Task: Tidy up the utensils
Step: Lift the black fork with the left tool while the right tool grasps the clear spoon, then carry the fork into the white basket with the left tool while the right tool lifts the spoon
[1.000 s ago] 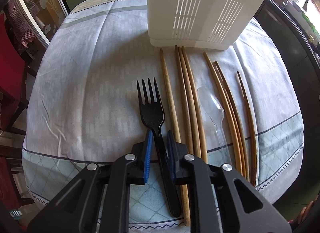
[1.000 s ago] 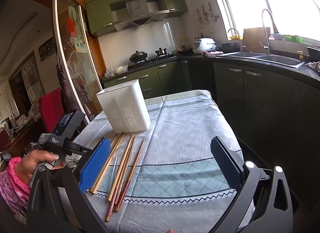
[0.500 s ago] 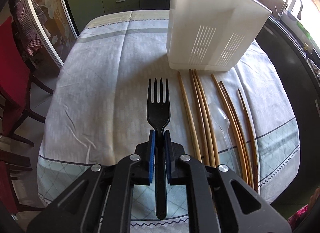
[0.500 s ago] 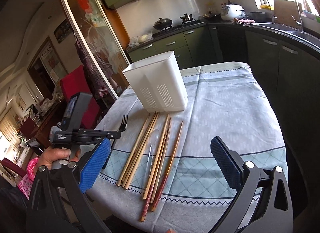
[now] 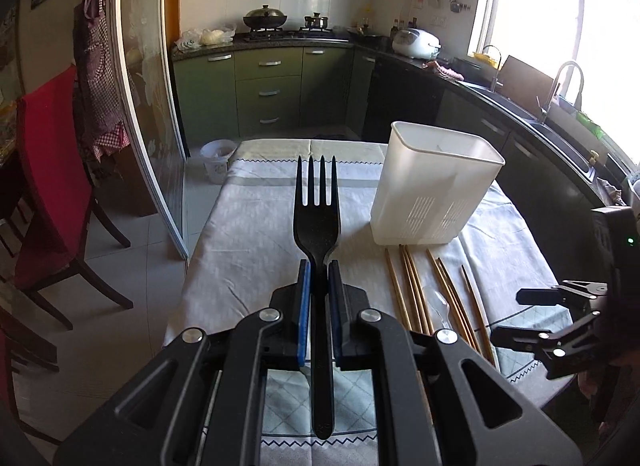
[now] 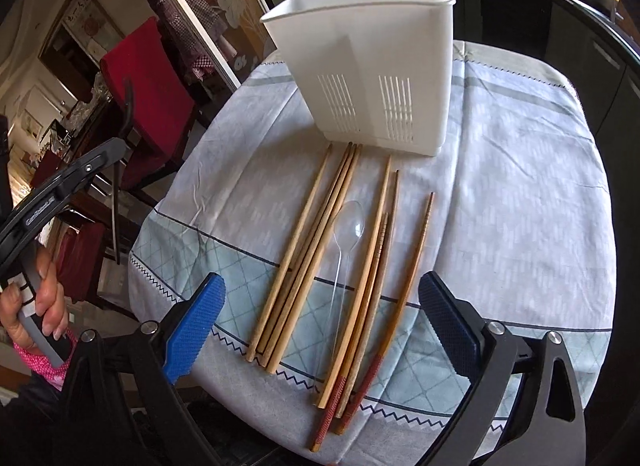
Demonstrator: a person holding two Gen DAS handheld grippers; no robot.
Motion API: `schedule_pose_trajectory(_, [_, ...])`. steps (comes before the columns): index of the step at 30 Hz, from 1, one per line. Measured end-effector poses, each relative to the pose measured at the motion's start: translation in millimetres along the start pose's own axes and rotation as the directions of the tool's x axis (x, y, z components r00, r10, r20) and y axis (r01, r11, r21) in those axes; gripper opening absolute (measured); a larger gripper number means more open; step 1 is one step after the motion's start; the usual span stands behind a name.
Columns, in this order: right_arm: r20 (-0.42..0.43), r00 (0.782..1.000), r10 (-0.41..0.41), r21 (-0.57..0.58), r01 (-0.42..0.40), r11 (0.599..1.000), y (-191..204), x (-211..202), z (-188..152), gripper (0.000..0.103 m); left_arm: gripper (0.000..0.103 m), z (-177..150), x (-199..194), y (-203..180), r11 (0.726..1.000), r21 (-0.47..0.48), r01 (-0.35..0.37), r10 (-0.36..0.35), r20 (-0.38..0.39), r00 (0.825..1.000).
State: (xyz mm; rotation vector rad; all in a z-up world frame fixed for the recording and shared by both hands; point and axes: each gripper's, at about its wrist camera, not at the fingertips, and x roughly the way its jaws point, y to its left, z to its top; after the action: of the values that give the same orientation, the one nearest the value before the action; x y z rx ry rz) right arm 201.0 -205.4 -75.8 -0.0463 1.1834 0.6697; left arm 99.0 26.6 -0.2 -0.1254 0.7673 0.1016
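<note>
My left gripper (image 5: 319, 272) is shut on the handle of a black plastic fork (image 5: 317, 217), held up off the table with its tines pointing away. A white slotted utensil holder (image 5: 434, 185) (image 6: 372, 65) stands on the table to the fork's right. Several wooden chopsticks (image 6: 316, 250) (image 5: 416, 290) lie side by side before the holder, a clear plastic spoon (image 6: 348, 225) among them. My right gripper (image 6: 320, 306) hovers above the near ends of the chopsticks, its jaws closing, wide apart with nothing pressed between the pads.
The table (image 6: 520, 185) wears a pale cloth with a checked border. A red chair (image 5: 48, 185) and a glass sliding door (image 5: 136, 105) stand to the left. Dark green kitchen cabinets (image 5: 272, 89) and a sink counter (image 5: 540, 117) surround the table. A hand (image 6: 44, 298) grips the left tool's handle.
The left gripper lifted the fork off the cloth and tilted up toward the kitchen. The right gripper swung down over the chopsticks and spoon, its jaws narrowing a little.
</note>
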Motion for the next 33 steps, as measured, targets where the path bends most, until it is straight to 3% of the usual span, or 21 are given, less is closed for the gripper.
schedule_pose_trajectory(1, [-0.028, 1.0, -0.002, 0.009, 0.002, 1.0, -0.5, 7.8, 3.8, 0.067, 0.009, -0.4, -1.7, 0.2, 1.0, 0.004, 0.002, -0.002, 0.004, 1.0])
schedule_pose_trajectory(4, [-0.099, 0.995, -0.029, 0.023, 0.032, 0.999, -2.6, 30.6, 10.8, 0.039, 0.009, -2.1, -4.0, 2.4, 1.0, 0.006, 0.013, -0.013, 0.006, 1.0])
schedule_pose_trajectory(6, [-0.137, 0.989, -0.06, 0.008, 0.061, 0.998, -1.5, 43.6, 11.8, 0.033, 0.009, -3.2, -3.7, 4.1, 1.0, 0.006, 0.017, -0.017, 0.007, 1.0])
schedule_pose_trajectory(9, [-0.165, 0.979, -0.121, -0.018, 0.119, 0.993, 0.4, 56.1, 13.3, 0.029, 0.009, -4.8, -1.3, 6.8, 1.0, 0.002, 0.02, -0.02, 0.004, 1.0])
schedule_pose_trajectory(16, [-0.207, 0.965, -0.162, -0.05, 0.155, 0.987, 11.9, 81.9, 19.6, 0.018, 0.009, -7.9, 2.8, 7.3, 1.0, 0.008, 0.03, -0.03, -0.008, 1.0])
schedule_pose_trajectory(21, [-0.24, 0.953, -0.187, -0.053, 0.179, 0.982, 12.3, 95.6, 24.4, 0.017, 0.009, -8.7, 6.4, 6.3, 0.999, 0.018, 0.04, -0.039, -0.017, 0.999])
schedule_pose_trajectory(27, [-0.219, 0.939, -0.265, -0.105, 0.247, 0.963, 29.8, 108.1, 23.3, 0.014, 0.009, -8.4, 10.7, 6.5, 0.999, 0.02, 0.048, -0.048, -0.023, 0.999])
schedule_pose_trajectory(33, [-0.172, 0.958, -0.231, -0.056, 0.224, 0.973, 30.8, 106.8, 22.2, 0.01, 0.009, -9.4, 11.8, 4.7, 0.998, 0.023, 0.06, -0.06, -0.022, 0.998])
